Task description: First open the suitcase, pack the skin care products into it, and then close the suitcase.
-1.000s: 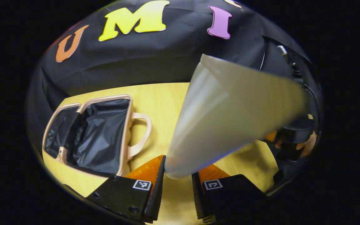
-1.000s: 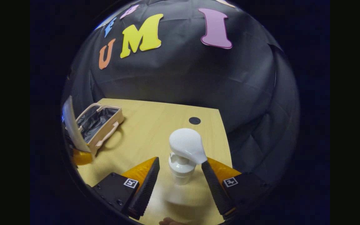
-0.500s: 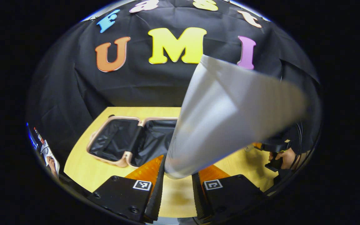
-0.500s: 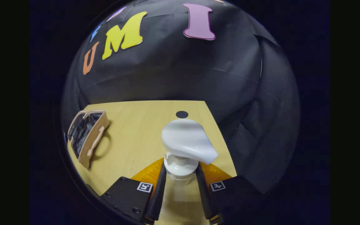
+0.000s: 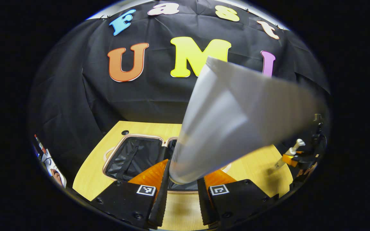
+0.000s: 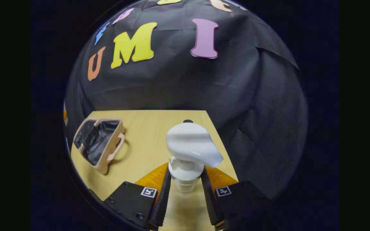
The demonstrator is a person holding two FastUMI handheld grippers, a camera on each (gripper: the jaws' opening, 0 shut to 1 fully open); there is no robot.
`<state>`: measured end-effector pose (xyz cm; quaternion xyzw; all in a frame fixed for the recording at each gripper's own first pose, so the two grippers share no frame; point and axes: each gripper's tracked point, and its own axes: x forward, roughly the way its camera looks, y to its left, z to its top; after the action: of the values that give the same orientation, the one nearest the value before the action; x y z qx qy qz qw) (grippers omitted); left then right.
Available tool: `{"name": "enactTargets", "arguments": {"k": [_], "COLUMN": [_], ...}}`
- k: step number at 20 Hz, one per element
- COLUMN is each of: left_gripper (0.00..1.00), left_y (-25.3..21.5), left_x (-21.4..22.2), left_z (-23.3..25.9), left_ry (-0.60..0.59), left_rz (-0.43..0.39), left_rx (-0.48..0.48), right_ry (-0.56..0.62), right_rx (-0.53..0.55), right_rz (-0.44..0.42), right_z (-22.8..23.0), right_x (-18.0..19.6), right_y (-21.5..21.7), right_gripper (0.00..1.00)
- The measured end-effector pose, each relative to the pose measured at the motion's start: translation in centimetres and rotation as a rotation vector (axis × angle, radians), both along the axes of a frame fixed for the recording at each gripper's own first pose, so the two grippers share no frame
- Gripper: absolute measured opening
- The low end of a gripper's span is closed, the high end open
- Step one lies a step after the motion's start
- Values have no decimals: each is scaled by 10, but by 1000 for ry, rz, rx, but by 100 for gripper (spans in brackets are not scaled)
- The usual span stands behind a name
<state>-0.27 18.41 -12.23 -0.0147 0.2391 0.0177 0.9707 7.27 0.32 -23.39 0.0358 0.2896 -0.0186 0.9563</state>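
The left gripper [image 5: 182, 189] pinches a white tube [image 5: 236, 118] above the open suitcase [image 5: 133, 155]; the right gripper [image 6: 185, 192] clamps a pump bottle [image 6: 188, 157]. Each should be lowered well inside before release.

Light wooden table [image 6: 146, 141]. Open suitcase [image 6: 99, 144] lies flat on it near the left side, dark lining up, handle toward table centre. Small round black hole [image 5: 125, 132] in the tabletop near one far corner.
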Motion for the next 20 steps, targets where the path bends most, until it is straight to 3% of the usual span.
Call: {"name": "enactTargets", "arguments": {"k": [9,16,20], "left_gripper": [47,47,47], "left_y": [13,5,8], "left_x": [54,40,36], "left_z": [-143,-212,-238], "left_ry": [235,457,570], "left_rz": [-64,-86,-61], "left_rx": [-33,-32,-51], "right_ry": [-69,-4,16], "right_rx": [-8,-25,-27], "right_rz": [-45,-68,-54], "right_z": [67,50,46], "right_x": [-57,-74,-69], "right_y": [11,16,27], "right_gripper": [49,49,49]}}
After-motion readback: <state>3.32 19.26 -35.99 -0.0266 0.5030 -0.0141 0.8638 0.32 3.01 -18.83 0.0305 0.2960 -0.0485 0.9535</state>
